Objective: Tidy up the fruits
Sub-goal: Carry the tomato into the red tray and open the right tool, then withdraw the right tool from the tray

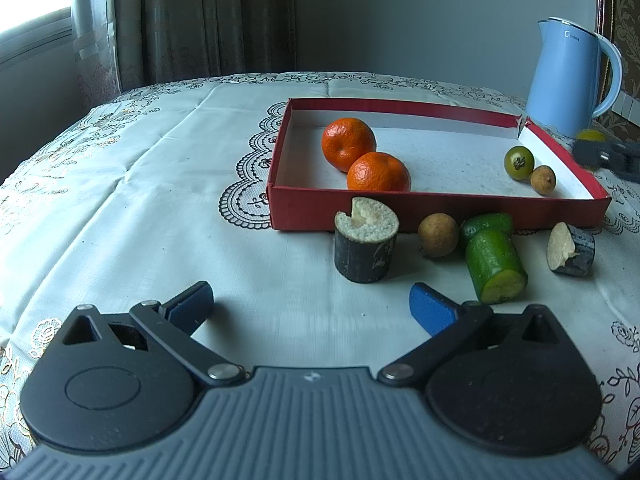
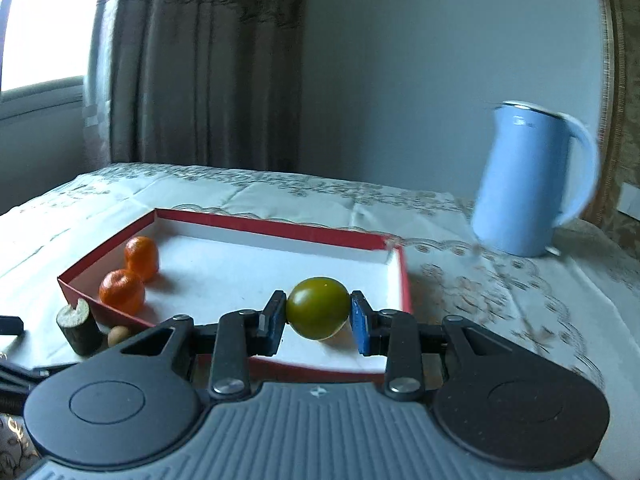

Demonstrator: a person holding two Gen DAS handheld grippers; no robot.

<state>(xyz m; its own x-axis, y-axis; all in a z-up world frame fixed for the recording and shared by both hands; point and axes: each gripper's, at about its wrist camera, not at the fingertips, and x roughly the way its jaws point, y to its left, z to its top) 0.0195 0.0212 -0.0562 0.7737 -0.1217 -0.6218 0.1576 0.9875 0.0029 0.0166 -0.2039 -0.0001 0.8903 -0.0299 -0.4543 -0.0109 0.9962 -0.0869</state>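
In the right wrist view my right gripper [image 2: 318,314] is shut on a round green fruit [image 2: 317,307], held above the near right part of a red tray [image 2: 280,226]. Two oranges [image 1: 349,143] [image 1: 378,172] lie in the tray's left half, and a small green fruit [image 1: 519,162] and a brown longan [image 1: 543,178] lie at its right. In front of the tray my left gripper [image 1: 312,304] stands open over the cloth with nothing between its fingers. Past it are a dark cane piece [image 1: 366,248], a longan [image 1: 438,235], green cane pieces [image 1: 494,268] and another dark piece [image 1: 572,250].
A blue kettle [image 1: 568,76] stands behind the tray's right corner. The table wears a white lace-patterned cloth [image 1: 160,200]. Curtains and a window lie beyond the far edge. My right gripper shows blurred at the right edge of the left wrist view.
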